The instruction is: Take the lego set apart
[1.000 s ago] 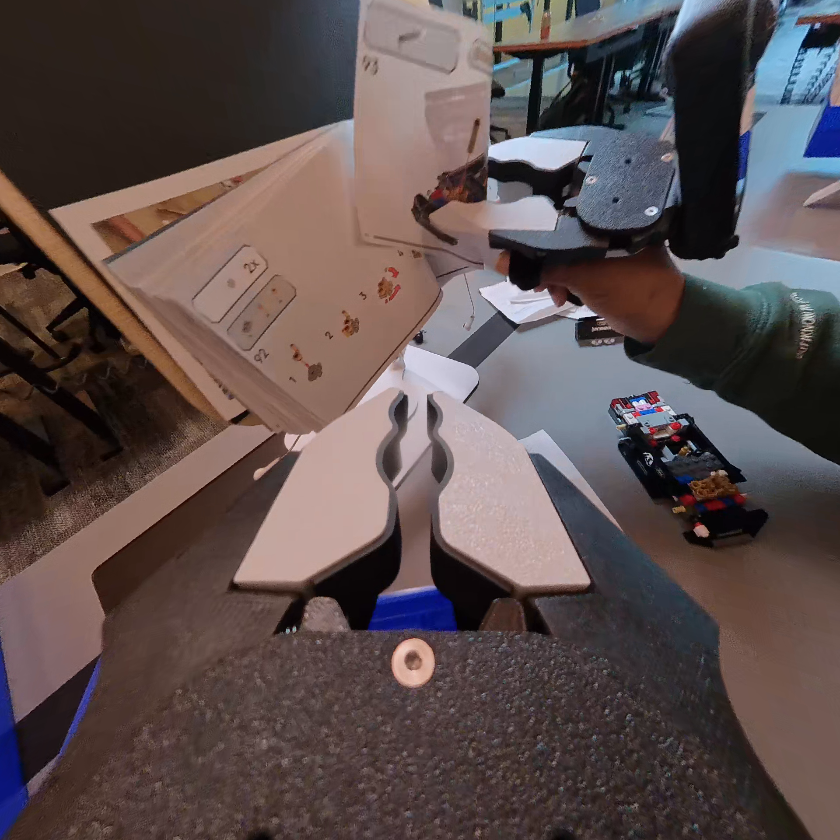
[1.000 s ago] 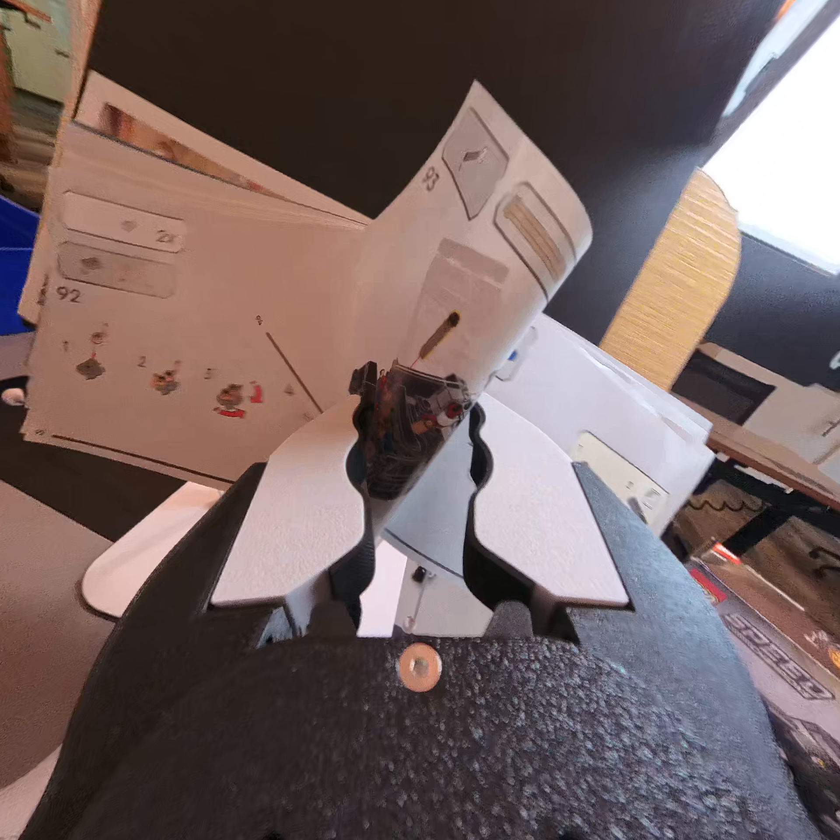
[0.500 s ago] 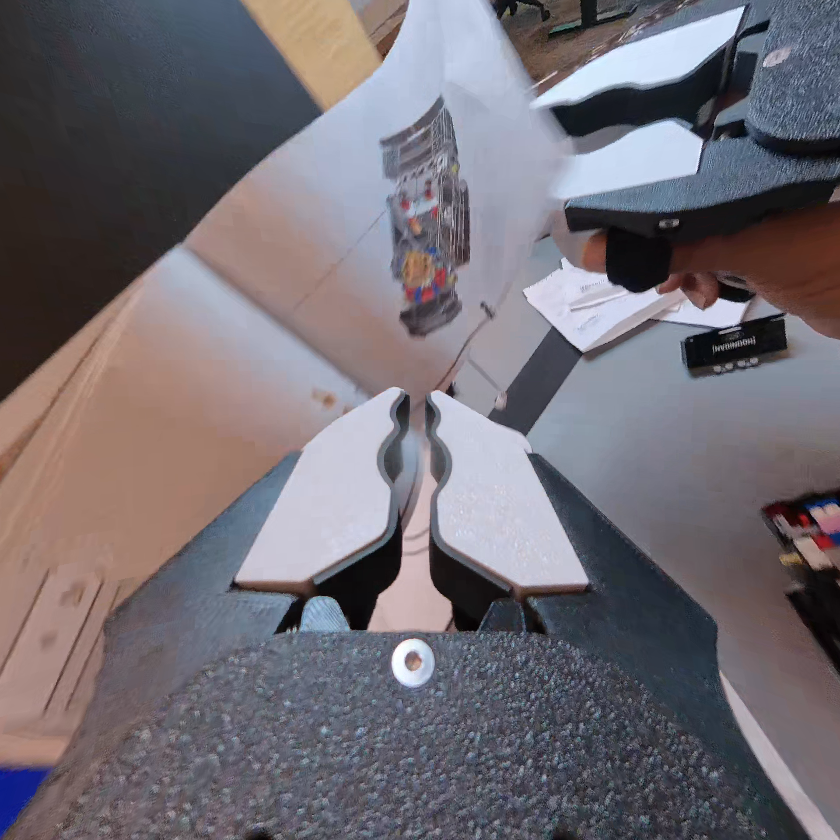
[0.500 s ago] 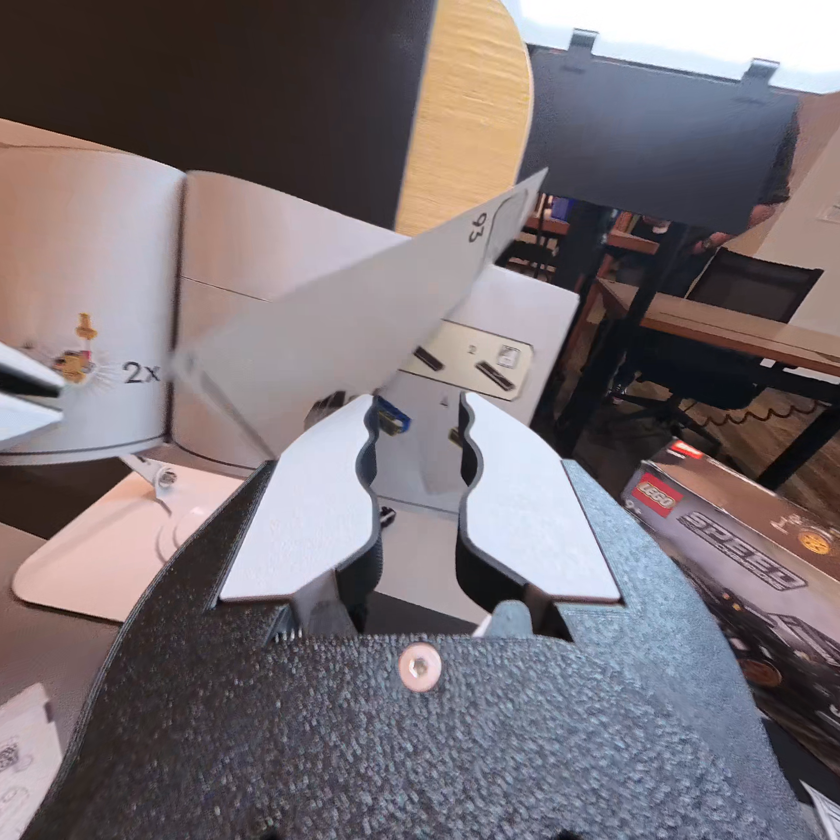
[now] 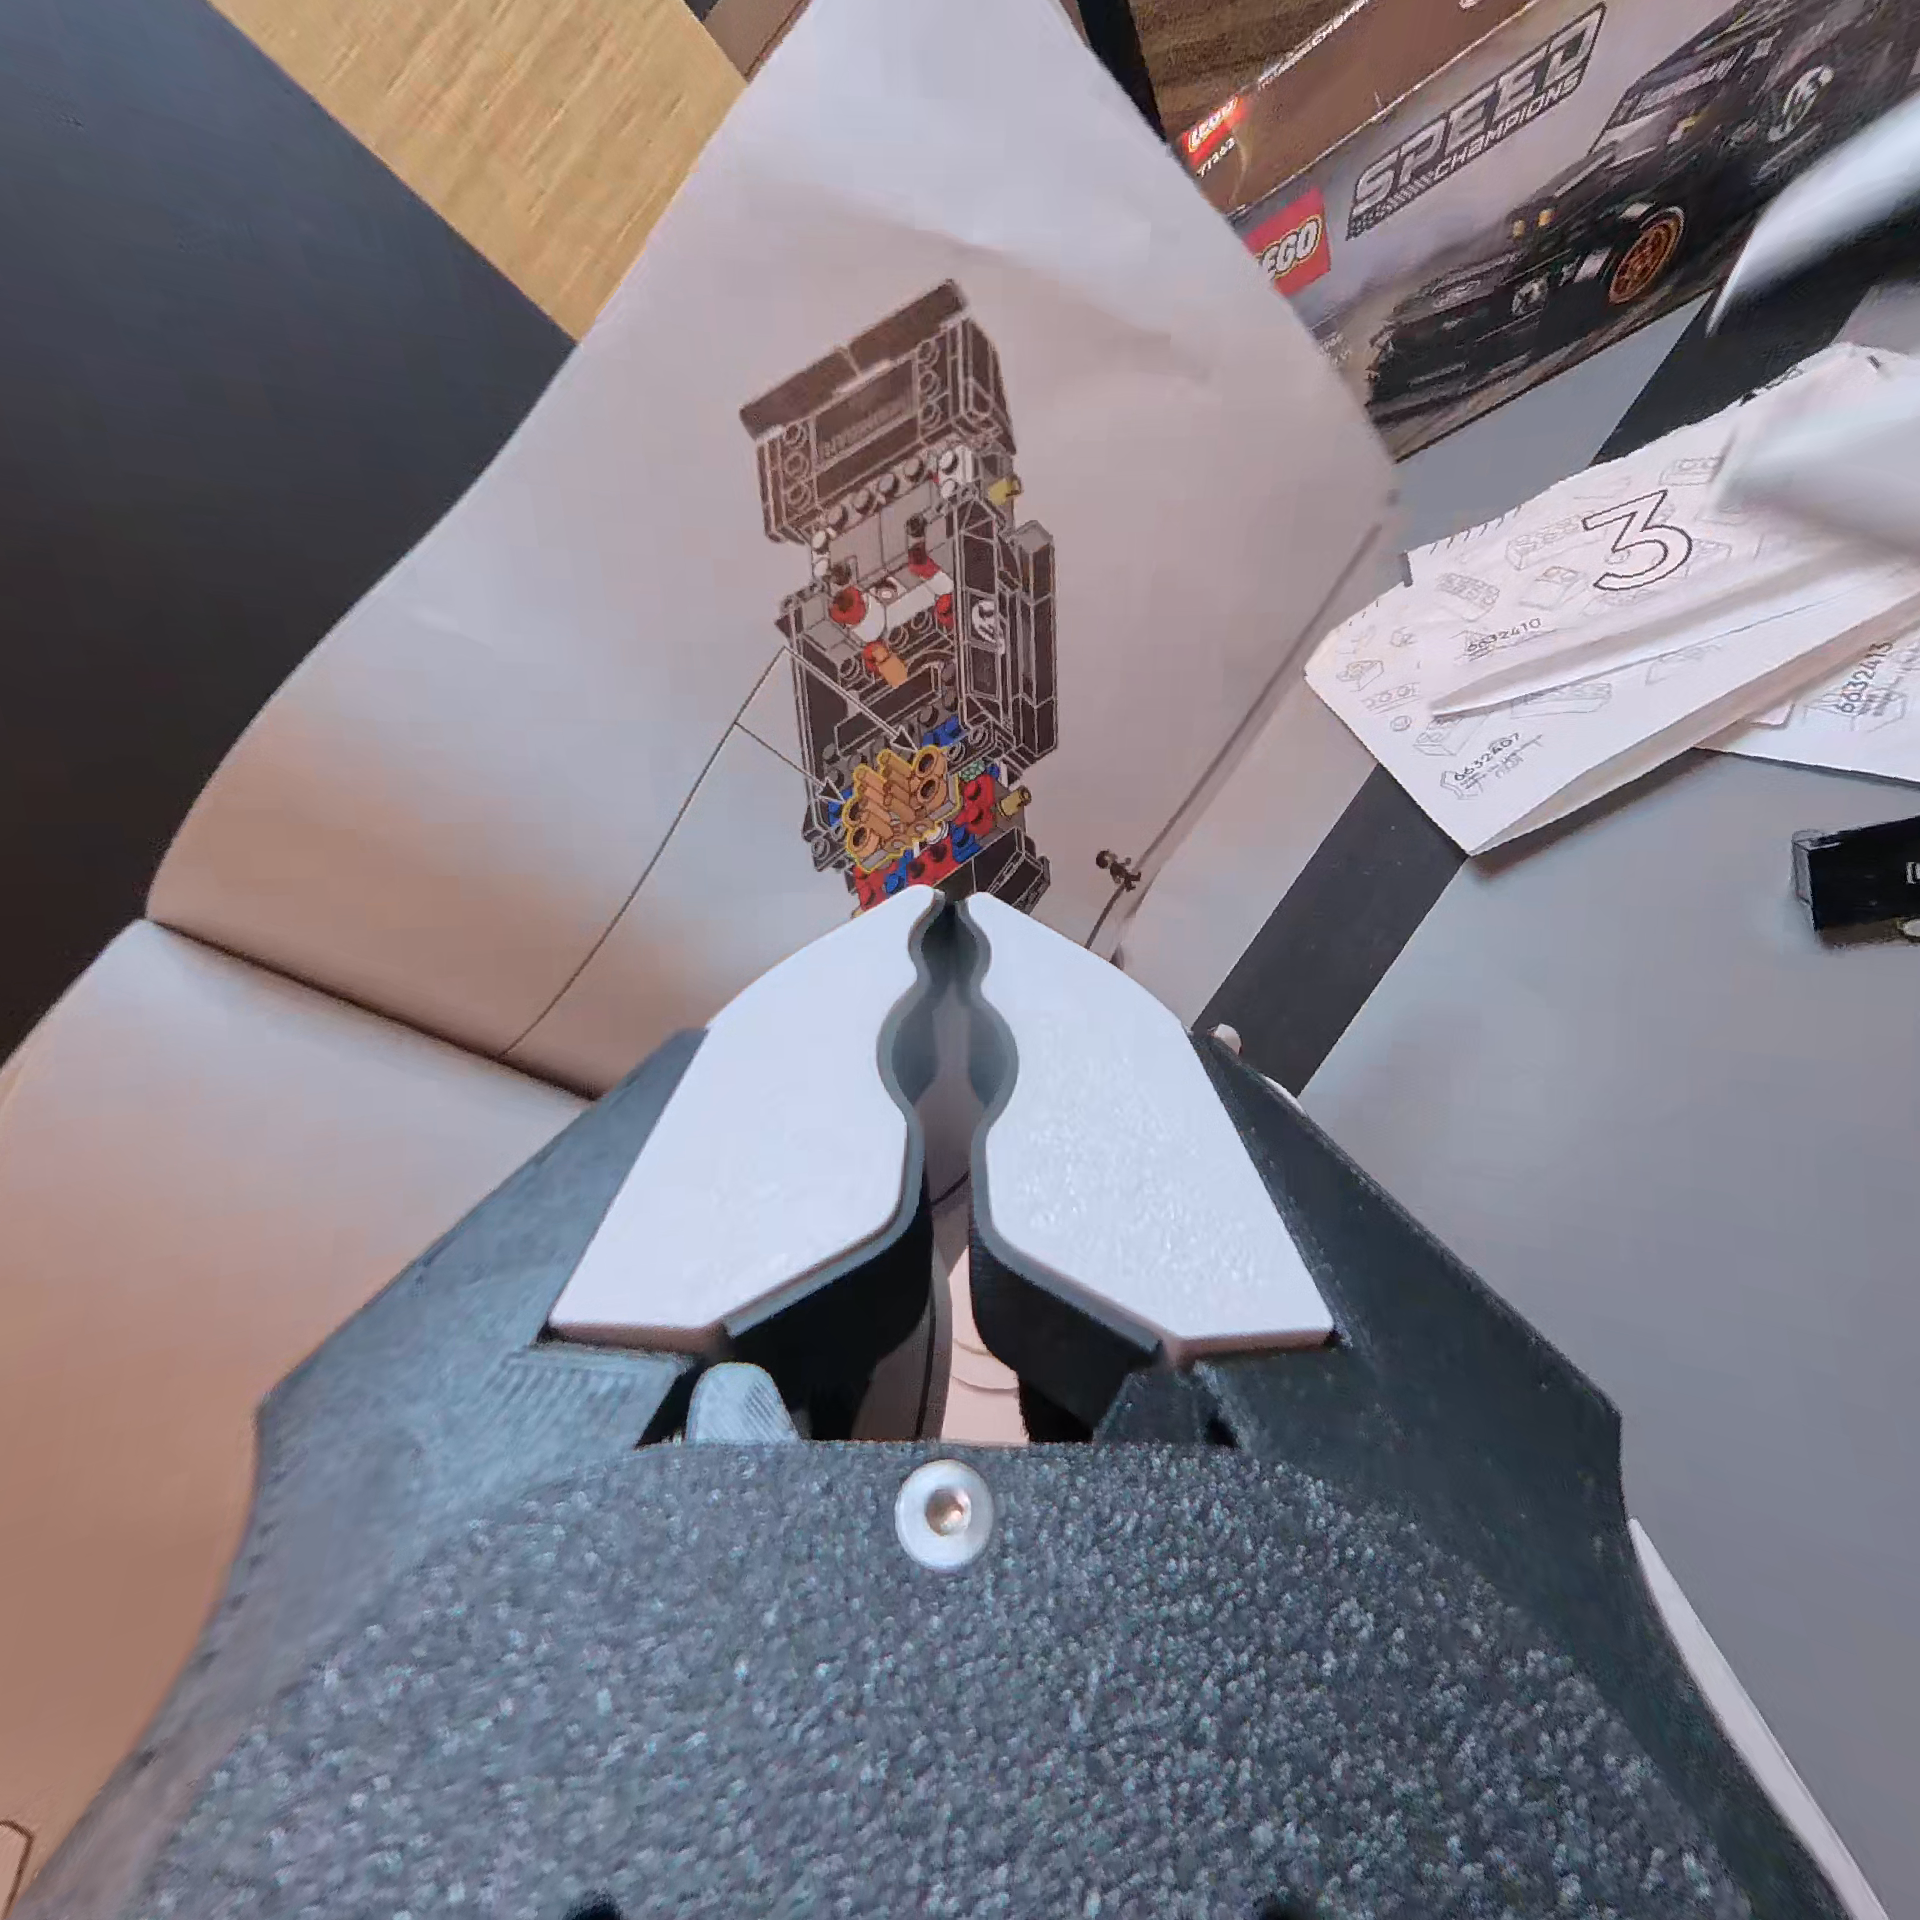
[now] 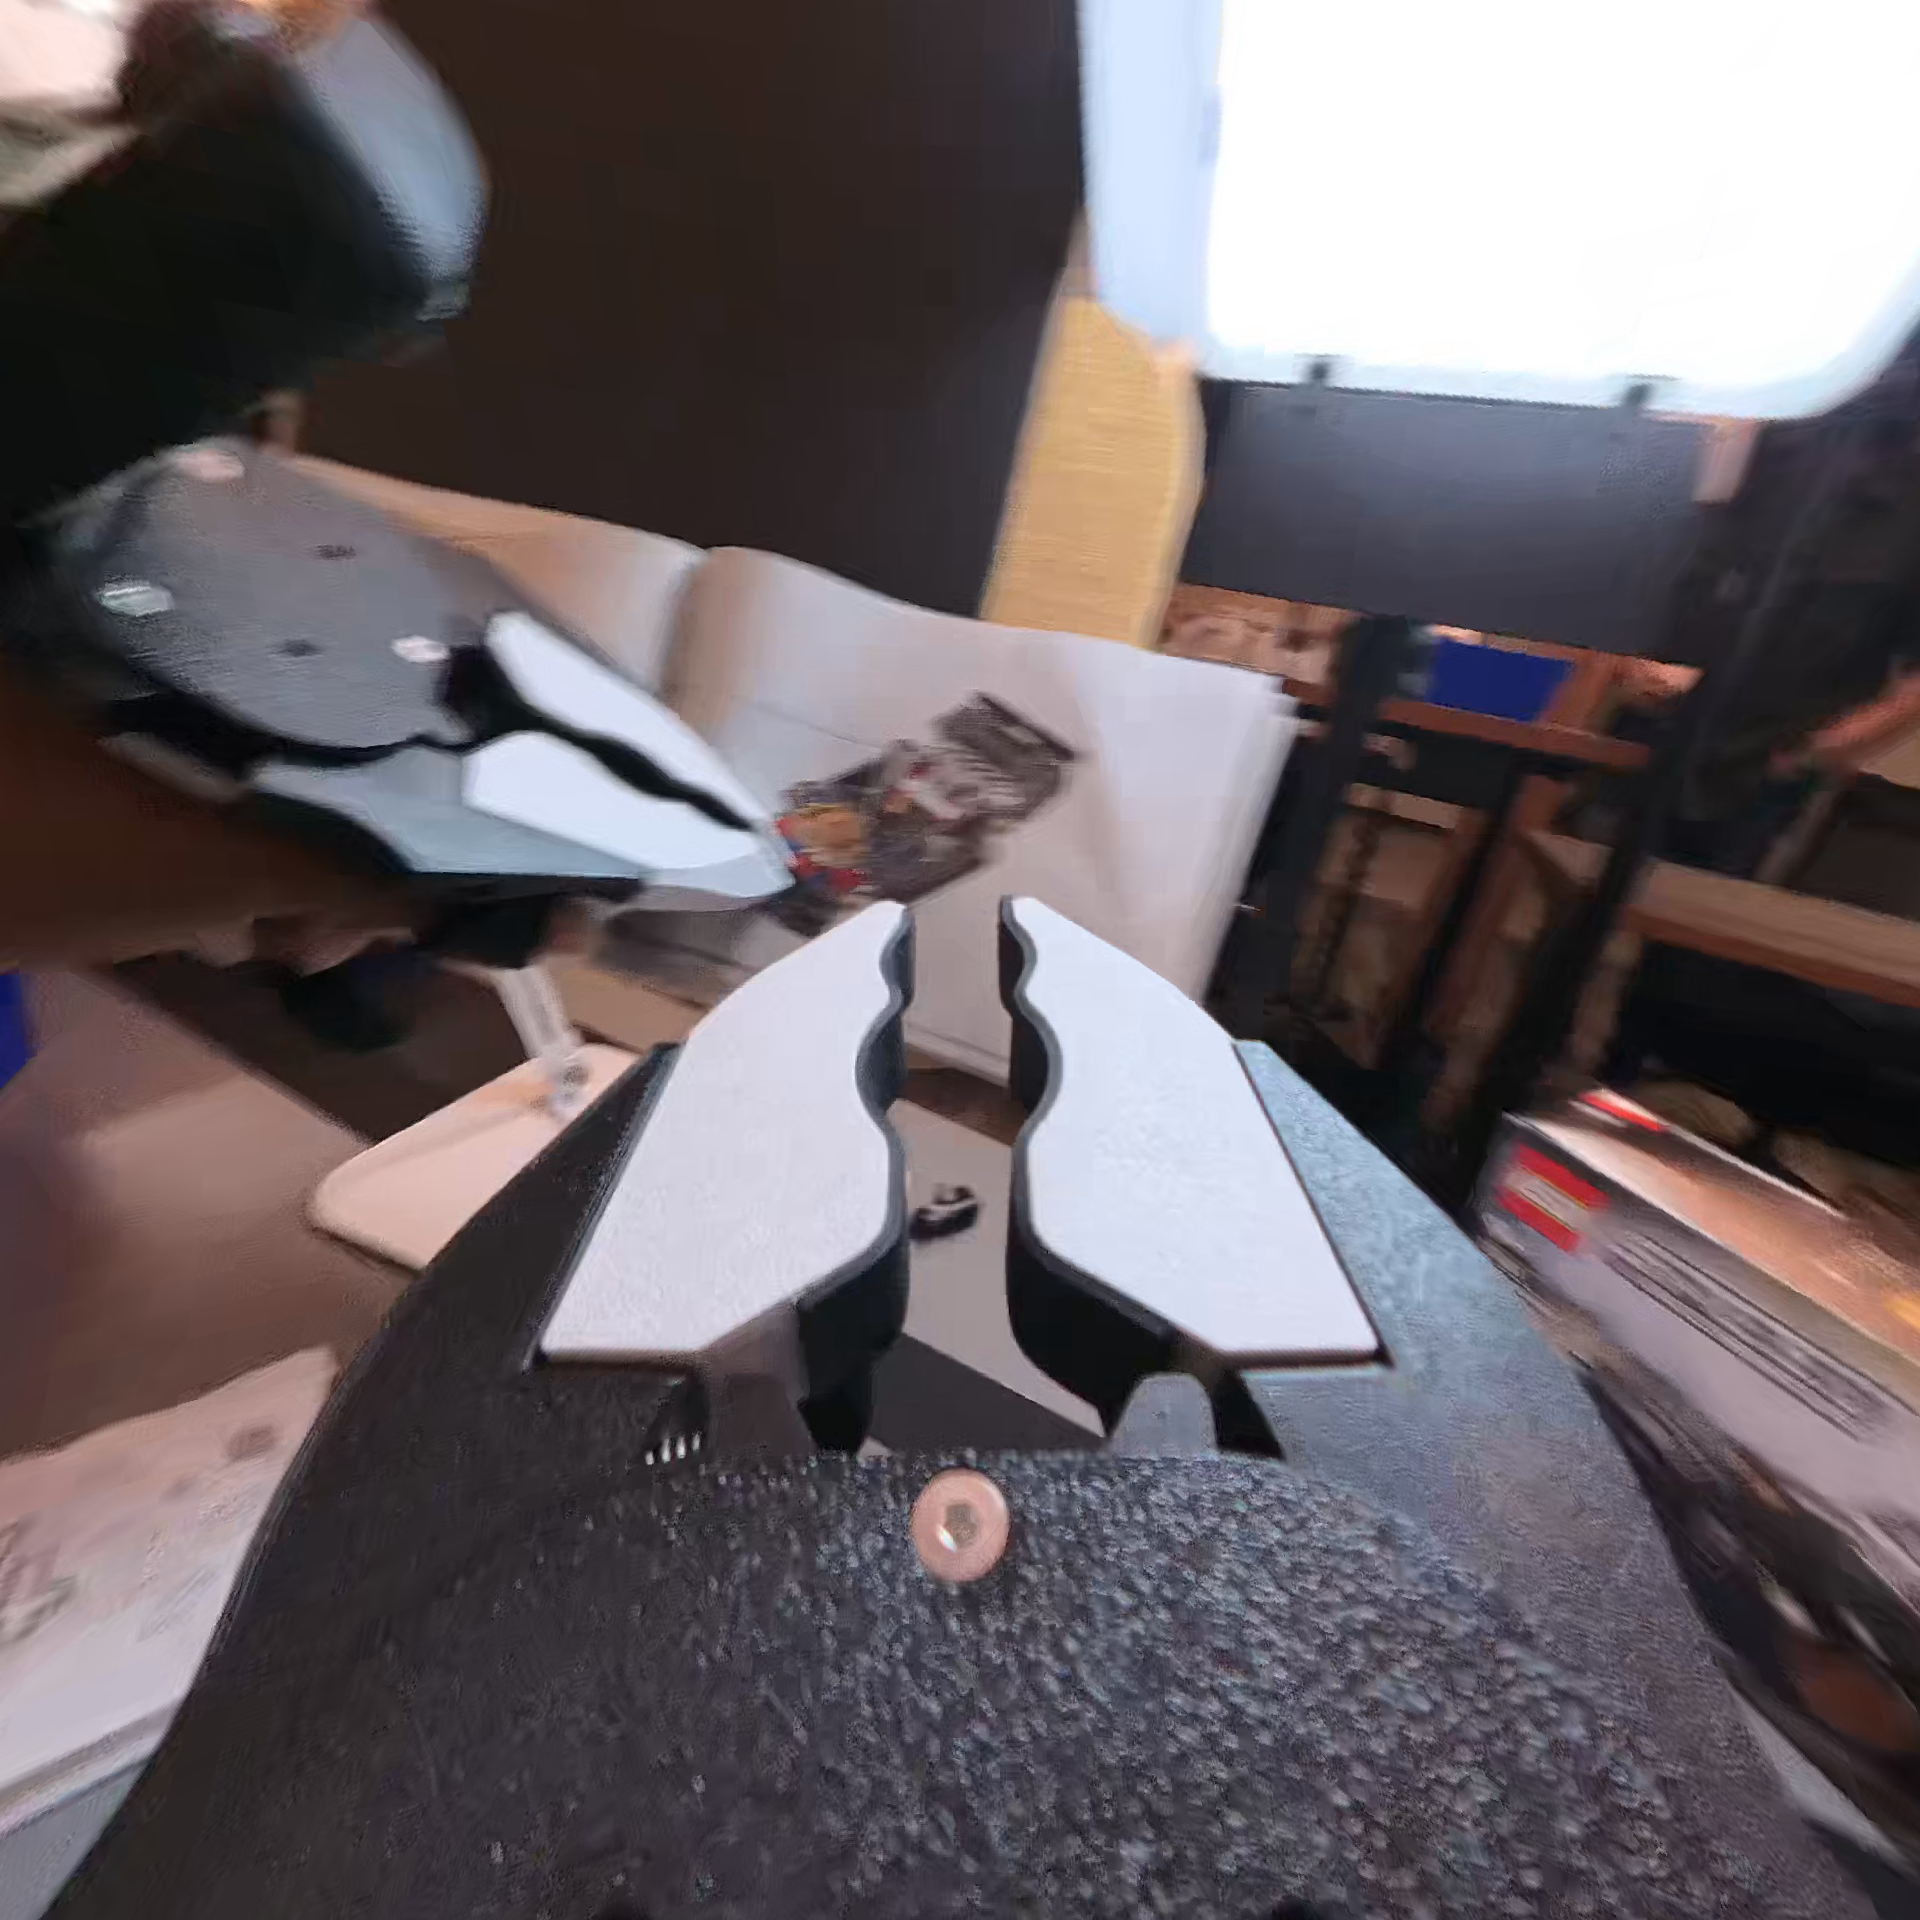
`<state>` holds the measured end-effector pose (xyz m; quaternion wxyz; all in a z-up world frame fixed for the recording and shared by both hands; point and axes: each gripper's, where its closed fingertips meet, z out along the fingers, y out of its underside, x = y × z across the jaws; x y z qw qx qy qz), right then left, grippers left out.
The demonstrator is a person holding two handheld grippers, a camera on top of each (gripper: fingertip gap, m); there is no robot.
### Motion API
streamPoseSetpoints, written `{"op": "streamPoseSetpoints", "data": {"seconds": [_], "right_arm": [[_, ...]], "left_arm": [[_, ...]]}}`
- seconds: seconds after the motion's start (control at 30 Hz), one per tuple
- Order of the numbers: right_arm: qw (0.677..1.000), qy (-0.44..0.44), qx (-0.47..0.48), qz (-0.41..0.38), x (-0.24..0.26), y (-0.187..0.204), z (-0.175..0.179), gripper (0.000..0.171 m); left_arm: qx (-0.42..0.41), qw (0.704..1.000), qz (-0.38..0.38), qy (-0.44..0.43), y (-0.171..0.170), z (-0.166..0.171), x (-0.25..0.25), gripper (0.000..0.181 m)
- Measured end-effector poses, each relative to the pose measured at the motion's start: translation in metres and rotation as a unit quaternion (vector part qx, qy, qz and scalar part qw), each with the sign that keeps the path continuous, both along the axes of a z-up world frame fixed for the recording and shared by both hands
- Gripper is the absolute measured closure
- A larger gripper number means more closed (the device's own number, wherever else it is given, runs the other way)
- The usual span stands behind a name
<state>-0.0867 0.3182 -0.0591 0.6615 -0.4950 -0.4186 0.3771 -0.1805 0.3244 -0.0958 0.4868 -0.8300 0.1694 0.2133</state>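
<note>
Left gripper (image 5: 948, 914) pinching booklet page (image 5: 904, 582), right gripper (image 6: 956, 914) parted nearby

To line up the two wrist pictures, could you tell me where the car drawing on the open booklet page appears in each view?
Left wrist view: car drawing at upper centre, just beyond the shut left gripper.
Right wrist view: same drawing, centre, blurred, above the open right gripper.
Shared landmark: the lego box.
</note>
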Motion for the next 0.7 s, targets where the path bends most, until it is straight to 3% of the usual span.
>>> {"op": "streamPoseSetpoints", "data": {"seconds": [0.07,0.23,0.4,0.53,0.7], "right_arm": [[0.996,-0.058,0.005,0.064,-0.033,-0.025,-0.015,0.163],[0.99,-0.137,0.0,0.031,-0.089,-0.008,-0.045,0.163],[0.991,-0.131,-0.019,0.002,-0.095,0.01,-0.046,0.17],[0.991,-0.129,-0.012,0.014,-0.099,0.004,-0.041,0.171],[0.99,-0.138,-0.034,0.015,-0.099,0.006,-0.047,0.167]], "left_arm": [[0.0,1.0,-0.006,0.003,0.0,0.0,0.001,0.181],[0.007,1.0,-0.01,0.017,-0.018,0.005,-0.004,0.181],[-0.017,0.998,0.005,0.059,-0.058,-0.007,-0.033,0.181],[-0.005,0.994,0.023,0.111,-0.063,-0.003,-0.063,0.181],[-0.017,0.989,0.036,0.143,-0.063,-0.004,-0.064,0.181]]}}
